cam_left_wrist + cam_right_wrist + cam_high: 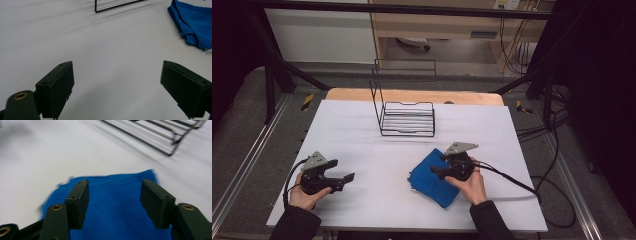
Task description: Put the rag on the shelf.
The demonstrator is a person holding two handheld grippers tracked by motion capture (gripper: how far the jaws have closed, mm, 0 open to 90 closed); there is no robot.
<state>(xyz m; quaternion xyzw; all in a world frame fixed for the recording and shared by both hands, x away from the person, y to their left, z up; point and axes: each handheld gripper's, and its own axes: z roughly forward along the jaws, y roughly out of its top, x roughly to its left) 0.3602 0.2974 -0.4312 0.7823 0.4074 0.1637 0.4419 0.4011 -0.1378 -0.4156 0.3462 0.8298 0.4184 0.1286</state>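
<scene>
A folded blue cloth [428, 181] lies on the white table [362, 135], right of centre near the front. My right gripper [437, 171] hovers over the cloth's right part, jaws pointing left. In the right gripper view the cloth [112, 200] lies beneath the right gripper [115, 183], whose jaws stand apart with no fold pinched between them. My left gripper [346, 180] rests at the front left, pointing right, open and empty. In the left gripper view the left gripper [117, 66] faces bare table, with the cloth [192, 22] at the upper right.
A black wire rack [407, 120] with a tall back frame stands at the middle rear of the table; its edge also shows ahead as the rack [117, 6] and the rack [160, 137]. Cables [512, 181] trail off the table's right side.
</scene>
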